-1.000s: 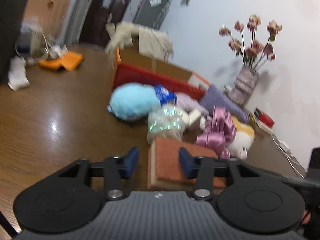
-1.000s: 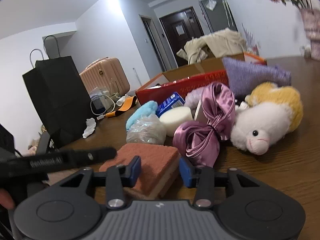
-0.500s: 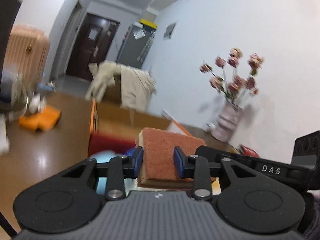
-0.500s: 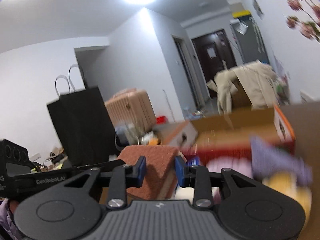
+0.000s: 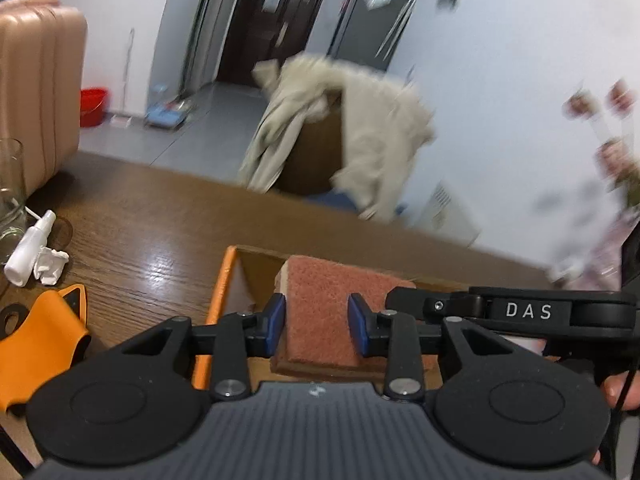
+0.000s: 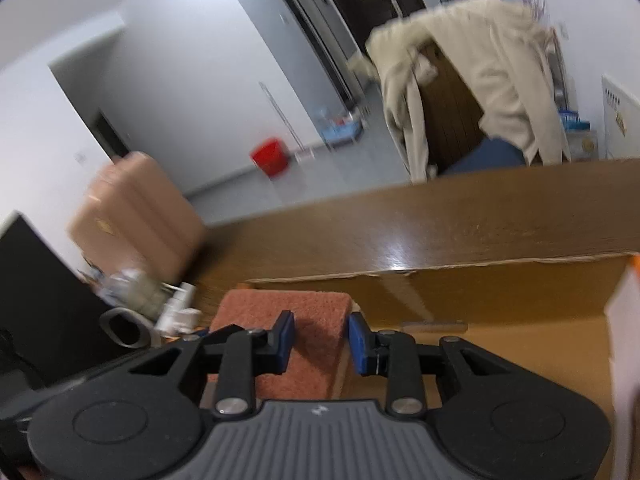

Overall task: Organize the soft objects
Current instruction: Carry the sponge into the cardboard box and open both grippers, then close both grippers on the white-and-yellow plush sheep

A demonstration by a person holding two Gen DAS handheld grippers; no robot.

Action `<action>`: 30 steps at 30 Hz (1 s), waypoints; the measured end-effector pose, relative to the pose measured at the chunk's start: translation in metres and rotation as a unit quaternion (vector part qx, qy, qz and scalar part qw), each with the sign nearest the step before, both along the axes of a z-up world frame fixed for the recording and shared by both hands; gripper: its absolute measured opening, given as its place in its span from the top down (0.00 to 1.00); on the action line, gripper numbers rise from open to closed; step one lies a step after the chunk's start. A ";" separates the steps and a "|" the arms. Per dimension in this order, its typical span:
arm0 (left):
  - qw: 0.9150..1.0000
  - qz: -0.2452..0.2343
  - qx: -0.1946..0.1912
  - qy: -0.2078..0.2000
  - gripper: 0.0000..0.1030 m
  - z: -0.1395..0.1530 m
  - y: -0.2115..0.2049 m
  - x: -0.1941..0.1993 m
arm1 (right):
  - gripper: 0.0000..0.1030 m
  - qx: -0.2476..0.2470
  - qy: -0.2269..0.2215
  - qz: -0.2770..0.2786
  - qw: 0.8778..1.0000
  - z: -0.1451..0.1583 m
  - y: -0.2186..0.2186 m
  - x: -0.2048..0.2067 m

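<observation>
A rust-orange scrub sponge (image 5: 316, 312) with a tan underside is pinched between both grippers at once. My left gripper (image 5: 316, 328) is shut on one side of it, my right gripper (image 6: 319, 344) on the other; the sponge (image 6: 304, 340) also shows in the right wrist view. The right gripper's black body (image 5: 520, 312) lies across the right of the left wrist view. Both hold the sponge above an open cardboard box (image 5: 224, 276) with an orange rim, whose brown inner wall (image 6: 480, 292) fills the right wrist view. The other soft toys are out of sight.
The box stands on a brown wooden table (image 5: 152, 220). An orange pouch (image 5: 36, 344), a white spray bottle (image 5: 28, 252) and a glass (image 5: 10, 192) lie at the left. A chair draped with a beige coat (image 5: 340, 136) stands beyond the table, and a pink suitcase (image 6: 136, 216) at the left.
Both grippers closed on the sponge, lifted it off the table beside the toys, and carried it forward over the open box. The toy pile has dropped out of view.
</observation>
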State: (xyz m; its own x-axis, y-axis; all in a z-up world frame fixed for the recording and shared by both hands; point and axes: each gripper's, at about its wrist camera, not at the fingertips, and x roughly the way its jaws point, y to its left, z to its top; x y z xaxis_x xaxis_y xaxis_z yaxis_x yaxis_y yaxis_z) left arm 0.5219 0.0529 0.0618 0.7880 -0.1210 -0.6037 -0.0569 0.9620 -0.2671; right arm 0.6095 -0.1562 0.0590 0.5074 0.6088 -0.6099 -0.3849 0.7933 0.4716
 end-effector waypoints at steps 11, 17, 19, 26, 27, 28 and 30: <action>0.999 -0.008 0.046 0.004 0.48 0.025 -0.003 -0.017 | 0.70 -0.017 0.005 0.001 1.000 0.003 -0.002 -0.004; 0.993 -0.029 0.098 -0.059 0.26 0.092 -0.031 -0.104 | 0.53 0.008 -0.093 0.005 0.996 0.091 -0.065 -0.084; 0.991 -0.033 0.108 -0.076 0.21 0.110 -0.047 -0.139 | 0.47 0.010 -0.125 0.003 0.992 0.109 -0.092 -0.121; 0.985 -0.030 0.125 -0.113 0.11 0.119 -0.100 -0.245 | 0.24 -0.020 -0.230 0.012 0.973 0.122 -0.178 -0.247; 0.984 -0.028 0.131 -0.117 0.11 0.116 -0.107 -0.258 | 0.24 -0.032 -0.244 0.015 0.969 0.120 -0.184 -0.262; 0.982 -0.027 0.140 -0.124 0.09 0.111 -0.116 -0.273 | 0.22 -0.042 -0.259 0.019 0.965 0.117 -0.189 -0.277; 0.980 -0.027 0.147 -0.135 0.05 0.098 -0.126 -0.296 | 0.20 -0.056 -0.277 0.024 0.959 0.107 -0.196 -0.299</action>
